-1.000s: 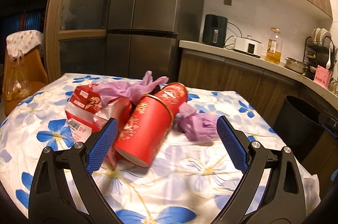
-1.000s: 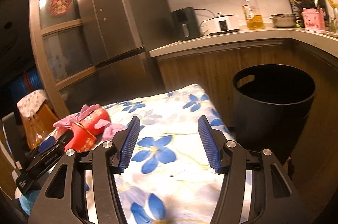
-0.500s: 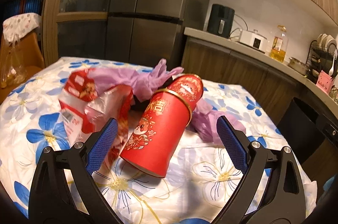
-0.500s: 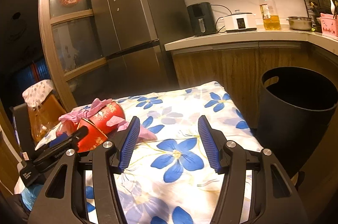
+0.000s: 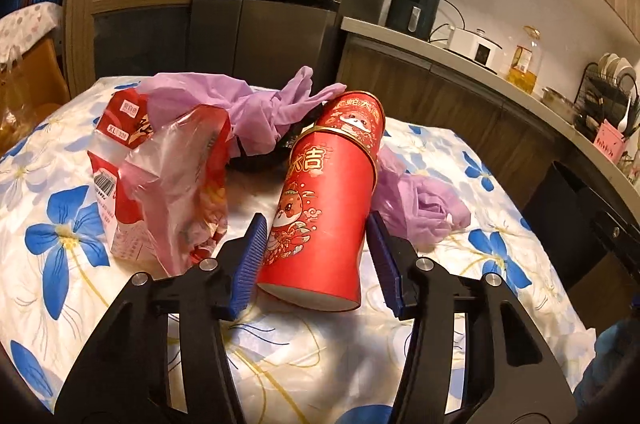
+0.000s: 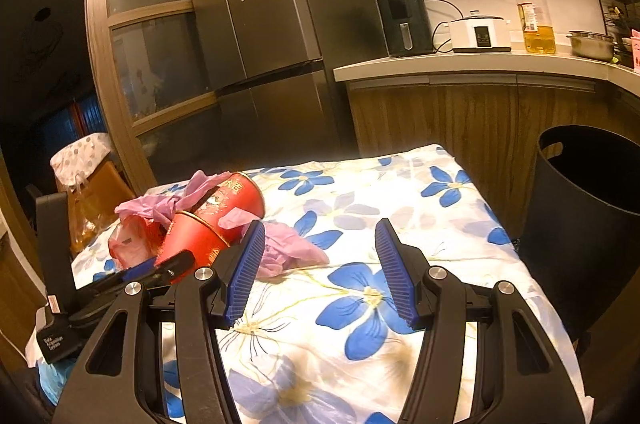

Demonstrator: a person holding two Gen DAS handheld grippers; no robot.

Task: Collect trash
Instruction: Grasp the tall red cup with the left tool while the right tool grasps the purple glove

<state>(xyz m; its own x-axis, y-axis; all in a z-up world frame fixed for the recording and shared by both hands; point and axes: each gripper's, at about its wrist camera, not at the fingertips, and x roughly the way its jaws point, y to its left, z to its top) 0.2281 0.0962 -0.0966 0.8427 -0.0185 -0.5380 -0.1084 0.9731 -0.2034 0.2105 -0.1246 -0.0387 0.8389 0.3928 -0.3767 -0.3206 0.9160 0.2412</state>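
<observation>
Left gripper (image 5: 316, 224) closed in round red canister (image 5: 326, 200); floral tablecloth (image 6: 400, 192).

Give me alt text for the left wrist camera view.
Left gripper straddles a red canister lying on a blue-flowered tablecloth, jaws close on both sides. Around it: a red-and-clear plastic bag and crumpled purple gloves.

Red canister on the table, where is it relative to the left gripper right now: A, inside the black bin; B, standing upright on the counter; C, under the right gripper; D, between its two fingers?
D: the red canister lies tilted between the left gripper's blue fingers, jaws closing around it.
</observation>
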